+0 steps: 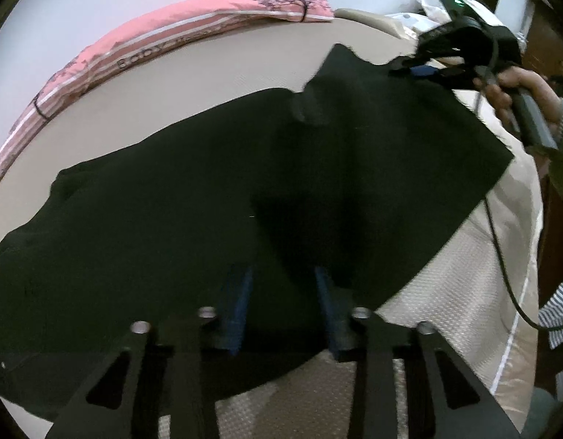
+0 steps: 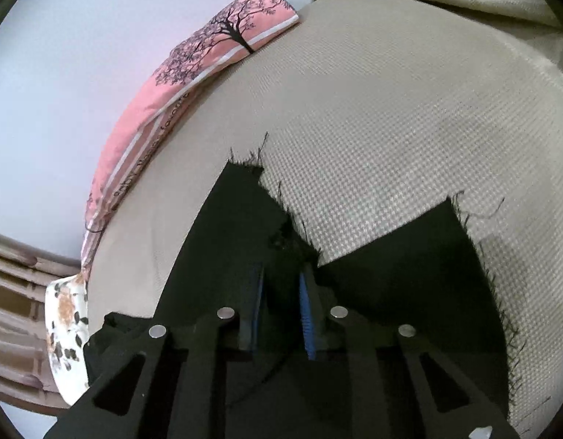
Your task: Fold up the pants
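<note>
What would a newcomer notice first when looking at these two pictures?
First, the black pants, a large dark sheet spread over the beige textured mattress and filling most of the left wrist view. Next, the pink pillow with a black tree print, lying along the mattress's far edge by the pale wall. Last, the frayed cut hems of the pants, threads sticking out, just ahead of the right gripper.

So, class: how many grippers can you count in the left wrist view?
2. The left gripper sits at the bottom of the view, over the black pants. The right gripper is at the upper right, at the pants' far edge, held by a hand.
</note>
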Available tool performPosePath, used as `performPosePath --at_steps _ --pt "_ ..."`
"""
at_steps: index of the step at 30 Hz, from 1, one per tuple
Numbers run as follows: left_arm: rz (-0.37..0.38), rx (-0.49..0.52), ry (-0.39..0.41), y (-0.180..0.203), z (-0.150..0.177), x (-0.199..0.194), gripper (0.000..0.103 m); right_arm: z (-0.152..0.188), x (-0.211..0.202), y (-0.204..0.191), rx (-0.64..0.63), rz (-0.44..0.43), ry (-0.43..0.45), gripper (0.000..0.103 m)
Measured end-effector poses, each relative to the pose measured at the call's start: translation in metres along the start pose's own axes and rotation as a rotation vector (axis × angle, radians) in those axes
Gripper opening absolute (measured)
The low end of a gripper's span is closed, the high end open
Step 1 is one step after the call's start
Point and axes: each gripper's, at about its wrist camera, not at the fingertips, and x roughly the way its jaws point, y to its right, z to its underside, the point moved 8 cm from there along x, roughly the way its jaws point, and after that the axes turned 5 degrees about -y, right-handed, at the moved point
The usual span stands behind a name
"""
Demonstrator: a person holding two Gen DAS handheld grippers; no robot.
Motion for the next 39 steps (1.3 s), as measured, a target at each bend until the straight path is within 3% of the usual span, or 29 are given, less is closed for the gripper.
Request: performPosePath --at_steps 3,6,14,20,24,27,30,32,34,39 --pt "-0.013 0.023 0.010 0.006 0.000 0.000 0.022 -0.003 0.000 0.001 -0.010 0.028 0.004 0.017" --pt "-0.011 0.017 0.009 0.008 0.000 0.000 0.022 -0.001 0.001 -0.002 -0.014 0.034 -0.006 0.009" --pt "0.015 -0.021 0.015 0.003 0.003 -0.003 0.023 -0.010 -0.037 -0.066 0.016 -0.214 0.033 0.006" --pt "-0.027 0.009 0.024 0.005 0.002 -0.003 0.023 -0.028 -0.082 -0.123 -0.024 -0.333 0.097 0.005" --pt "-0.011 -0.008 0.028 0.004 0.000 -0.005 0.023 -0.025 -0.121 -0.143 -0.079 -0.341 0.161 0.001" --pt "-0.016 0.015 0.042 0.007 0.000 -0.005 0.022 -0.013 -0.152 -0.134 -0.096 -0.343 0.210 0.001" --pt "-0.026 0.039 0.053 0.011 0.001 -0.005 0.022 0.007 -0.159 -0.097 -0.064 -0.238 0.201 0.005" --pt "-0.027 0.032 0.050 0.010 0.001 -0.003 0.022 0.021 -0.144 -0.060 -0.018 -0.149 0.151 0.008" --pt "-0.026 0.030 0.052 0.009 0.000 -0.002 0.022 0.036 -0.127 -0.024 0.038 -0.115 0.100 0.008" --pt "-0.029 0.028 0.050 0.009 -0.001 -0.002 0.022 0.056 -0.085 0.029 0.152 -0.154 0.022 0.009"
